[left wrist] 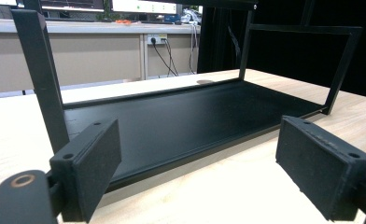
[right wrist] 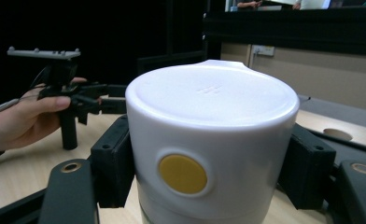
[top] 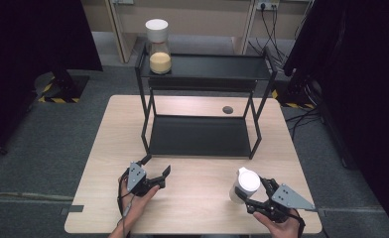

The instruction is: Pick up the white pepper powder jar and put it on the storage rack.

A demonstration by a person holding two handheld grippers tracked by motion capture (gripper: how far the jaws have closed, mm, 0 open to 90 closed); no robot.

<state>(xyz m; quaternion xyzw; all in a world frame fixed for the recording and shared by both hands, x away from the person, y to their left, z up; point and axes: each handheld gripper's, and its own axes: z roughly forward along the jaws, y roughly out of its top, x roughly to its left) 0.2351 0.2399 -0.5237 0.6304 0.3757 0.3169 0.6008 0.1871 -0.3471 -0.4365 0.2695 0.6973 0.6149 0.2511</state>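
On your left, left gripper (top: 159, 177) idles, jaws released and empty, aimed at the rack (top: 202, 136). At near right, right gripper (top: 258, 194) clenches the white-lidded jar (top: 245, 185) by its sides, likely for shelving.

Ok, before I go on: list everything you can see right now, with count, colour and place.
White-lidded jar: one, white lid with a yellow dot, near right part of the table, clamped in the right gripper.
Jar with yellow contents: one, white lid, top shelf of the rack, left end.
Rack: one, black, two shelves, middle of the table toward the far side.
Table: one, light wood, with a round hole behind the rack.
Left gripper: one, black, jaws open, near left part of the table.
Right gripper: one, black, shut on the white-lidded jar.
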